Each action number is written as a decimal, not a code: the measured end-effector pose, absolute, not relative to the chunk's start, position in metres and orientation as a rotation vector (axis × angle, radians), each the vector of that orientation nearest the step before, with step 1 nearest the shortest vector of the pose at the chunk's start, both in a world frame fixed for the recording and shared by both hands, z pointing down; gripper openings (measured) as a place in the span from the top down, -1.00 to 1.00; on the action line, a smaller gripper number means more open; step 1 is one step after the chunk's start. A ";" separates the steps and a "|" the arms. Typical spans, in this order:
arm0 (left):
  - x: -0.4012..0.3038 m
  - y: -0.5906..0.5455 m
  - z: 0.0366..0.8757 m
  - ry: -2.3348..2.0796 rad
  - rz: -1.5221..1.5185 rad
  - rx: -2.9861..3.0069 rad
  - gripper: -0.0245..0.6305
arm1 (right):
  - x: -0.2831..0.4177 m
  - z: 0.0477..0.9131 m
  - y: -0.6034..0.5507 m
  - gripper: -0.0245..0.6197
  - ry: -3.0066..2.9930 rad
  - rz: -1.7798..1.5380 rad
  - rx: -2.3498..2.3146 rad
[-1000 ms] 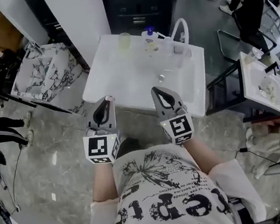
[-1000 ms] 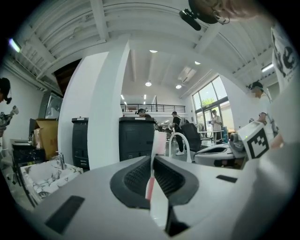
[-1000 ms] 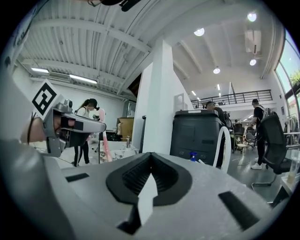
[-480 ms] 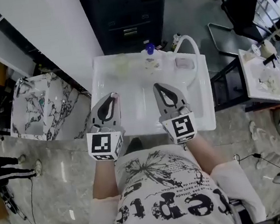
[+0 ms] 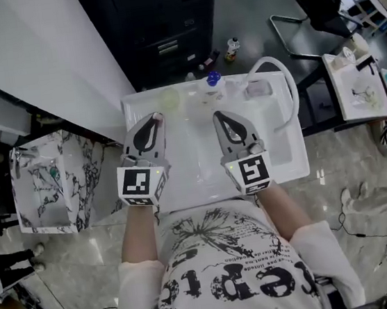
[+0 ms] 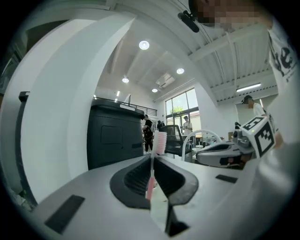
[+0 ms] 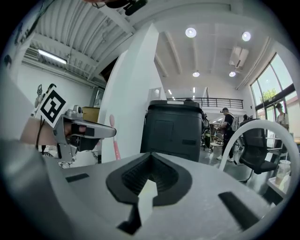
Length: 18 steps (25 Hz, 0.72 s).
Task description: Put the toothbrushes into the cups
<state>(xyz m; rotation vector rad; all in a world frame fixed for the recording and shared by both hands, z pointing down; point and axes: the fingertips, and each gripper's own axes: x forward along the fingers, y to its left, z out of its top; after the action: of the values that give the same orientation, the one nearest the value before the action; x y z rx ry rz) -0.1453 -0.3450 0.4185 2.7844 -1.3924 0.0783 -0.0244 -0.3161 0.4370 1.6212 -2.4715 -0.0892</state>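
L gripper point(image 5: 153, 118) clenched on pink toothbrush point(image 6: 160, 143), bristles up, over sink's point(image 5: 195, 164) left part. R gripper point(image 5: 218, 116) shut, empty. Yellowish cup point(image 5: 170, 98) sits at sink's back rim, just beyond brush. Risk: thin handle may swivel in jaws, miss or tip cup. Bottle point(image 5: 213, 79) crowds cup's right; sink's middle is open.

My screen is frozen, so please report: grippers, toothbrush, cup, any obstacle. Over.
Copy: left gripper shut on pink toothbrush, held upright; right gripper shut, empty; cup on white basin ahead, path looks open.
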 end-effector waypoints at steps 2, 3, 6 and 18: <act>-0.145 -0.361 0.425 -1.355 0.070 2.790 0.85 | -0.027 0.443 -0.327 0.95 -2.448 -0.088 1.631; -0.145 -0.368 0.428 -1.340 0.067 2.791 0.85 | -0.028 0.446 -0.333 0.95 -2.440 -0.087 1.635; -0.143 -0.389 0.439 -1.305 0.073 2.808 0.85 | -0.032 0.454 -0.346 0.95 -2.421 -0.073 1.647; -0.130 -0.447 0.512 -1.210 0.102 2.727 0.85 | -0.034 0.495 -0.372 0.95 -2.358 0.041 1.641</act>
<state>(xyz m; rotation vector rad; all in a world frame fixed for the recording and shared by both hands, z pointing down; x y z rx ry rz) -0.1302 -0.4471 0.5117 2.7267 -1.2103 0.1022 -0.0337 -0.3722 0.4947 1.6408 -2.3576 0.0414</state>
